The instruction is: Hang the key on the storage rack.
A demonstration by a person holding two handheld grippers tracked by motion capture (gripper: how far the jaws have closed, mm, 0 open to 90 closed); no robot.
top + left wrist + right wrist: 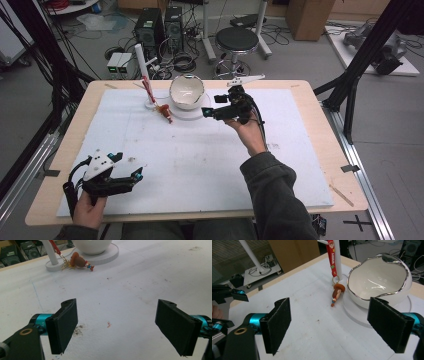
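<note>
white bowl (379,281) on round base (192,113), keychain figure (335,296) beside, white post (142,67)

White bowl (187,91): glossy, egg-shaped, wavy silver-edged rim; tipped so its mouth faces up and toward the right edge of the table. Empty inside. Sits on a round white base disc (192,113) near the middle of the table's far edge.

Keychain figure (165,112): small doll with a brown hat, lying on its side on the white mat, just left of the disc. A gold ring joins it to a red strap (148,86) that runs up along a white post (142,70) on its own small round foot.
</note>
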